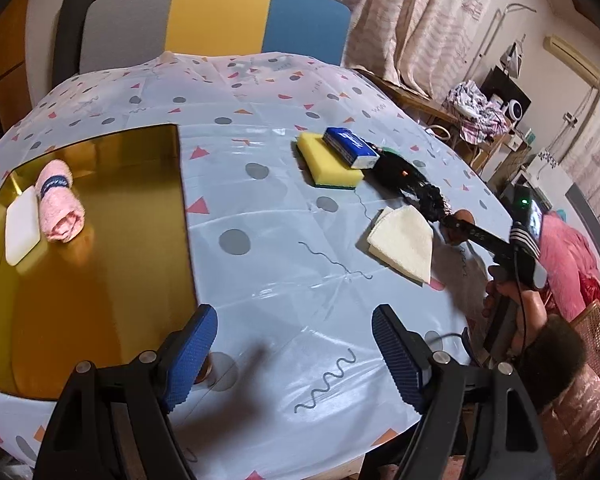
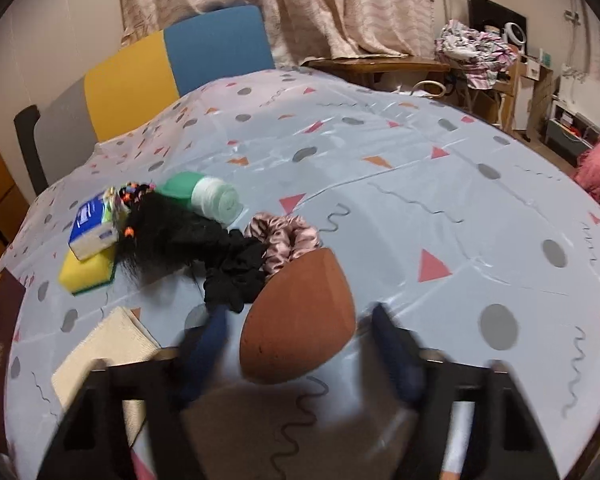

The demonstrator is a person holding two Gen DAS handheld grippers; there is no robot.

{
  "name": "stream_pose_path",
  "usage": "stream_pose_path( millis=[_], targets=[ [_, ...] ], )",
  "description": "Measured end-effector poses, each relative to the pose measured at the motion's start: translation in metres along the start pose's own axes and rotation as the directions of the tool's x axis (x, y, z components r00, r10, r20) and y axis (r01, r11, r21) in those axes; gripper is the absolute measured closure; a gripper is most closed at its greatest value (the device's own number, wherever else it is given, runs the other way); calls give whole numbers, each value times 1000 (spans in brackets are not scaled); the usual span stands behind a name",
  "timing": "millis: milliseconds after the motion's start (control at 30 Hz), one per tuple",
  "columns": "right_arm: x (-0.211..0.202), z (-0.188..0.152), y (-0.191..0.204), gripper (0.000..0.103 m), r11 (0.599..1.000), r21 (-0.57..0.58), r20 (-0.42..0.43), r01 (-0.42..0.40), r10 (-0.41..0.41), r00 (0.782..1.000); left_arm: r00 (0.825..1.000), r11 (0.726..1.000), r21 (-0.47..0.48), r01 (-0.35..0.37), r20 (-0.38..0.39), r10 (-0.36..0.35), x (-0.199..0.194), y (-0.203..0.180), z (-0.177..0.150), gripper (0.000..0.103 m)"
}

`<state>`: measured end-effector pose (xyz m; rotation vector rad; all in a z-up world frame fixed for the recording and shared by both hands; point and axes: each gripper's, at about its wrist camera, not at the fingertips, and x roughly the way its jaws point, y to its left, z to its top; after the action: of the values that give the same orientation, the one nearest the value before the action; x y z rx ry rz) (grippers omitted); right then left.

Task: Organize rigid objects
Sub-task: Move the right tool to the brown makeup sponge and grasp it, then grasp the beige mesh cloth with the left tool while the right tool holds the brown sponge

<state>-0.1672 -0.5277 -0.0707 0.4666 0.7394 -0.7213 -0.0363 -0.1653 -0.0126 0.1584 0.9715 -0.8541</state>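
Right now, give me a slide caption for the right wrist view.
Open right gripper straddling a brown egg-shaped sponge beside scrunchies on the patterned tablecloth.

Brown sponge point(image 2: 298, 316) between right fingers

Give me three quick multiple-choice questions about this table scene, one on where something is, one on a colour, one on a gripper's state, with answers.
1. Where is the pink rolled towel?
A. on the gold tray
B. on the yellow sponge
C. on the chair

2. What colour is the tissue pack on the sponge?
A. red
B. blue and white
C. black

3. How is the left gripper?
A. shut on a cloth
B. shut on nothing
C. open, holding nothing

Answers: 1 A, it lies on the tray beside a white pad. 2 B, blue top, white end. 3 C, bare tablecloth shows between its fingers.
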Motion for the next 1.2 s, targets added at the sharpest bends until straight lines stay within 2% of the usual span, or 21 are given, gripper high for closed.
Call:
stream_pose_path(
  millis=[67,233,300,433,567,667,733,800,867,1000,1133,1200],
  targets=[
    [1,-3,0,51,1000,-2,13,1,-1,1000,1000,1000,12,1,-5,-1,4,-5,3,23],
    [-5,-10,-10,54,997,46,59,-58,55,997,999,999,29,25,-23,-24,25,-22,20,22],
    [-9,-15,-14,54,993,65,82,-103,97,992,999,998,58,26,-35,-24,39,-34,31,21],
    [-10,-20,-12,54,992,62,95,-111,105,990,997,990,134,43,-69,-34,69,-64,48,21],
    [-8,-20,-13,54,991,68,98,-119,112,989,985,966,230,120,-150,-87,108,-104,59,19],
    [-7,-21,-15,53,989,74,104,-128,120,987,981,947,286,143,-166,-98,129,-126,63,18],
    [-7,-21,-15,53,989,74,105,-128,120,987,982,929,339,147,-166,-95,145,-139,67,15],
    [-7,-21,-16,53,989,73,104,-125,118,988,973,905,379,192,-191,-127,160,-148,68,5],
    [-7,-21,-16,53,990,71,104,-123,115,988,969,898,393,198,-215,-119,173,-152,69,0],
    [-7,-22,-18,53,987,81,108,-137,128,986,962,906,377,191,-256,-96,196,-148,67,0],
    [-6,-22,-18,53,987,83,108,-140,131,985,985,847,516,126,-170,-43,196,-159,50,0],
    [-6,-22,-18,53,986,84,108,-142,133,985,984,866,480,143,-164,-71,195,-155,50,0]
  ],
)
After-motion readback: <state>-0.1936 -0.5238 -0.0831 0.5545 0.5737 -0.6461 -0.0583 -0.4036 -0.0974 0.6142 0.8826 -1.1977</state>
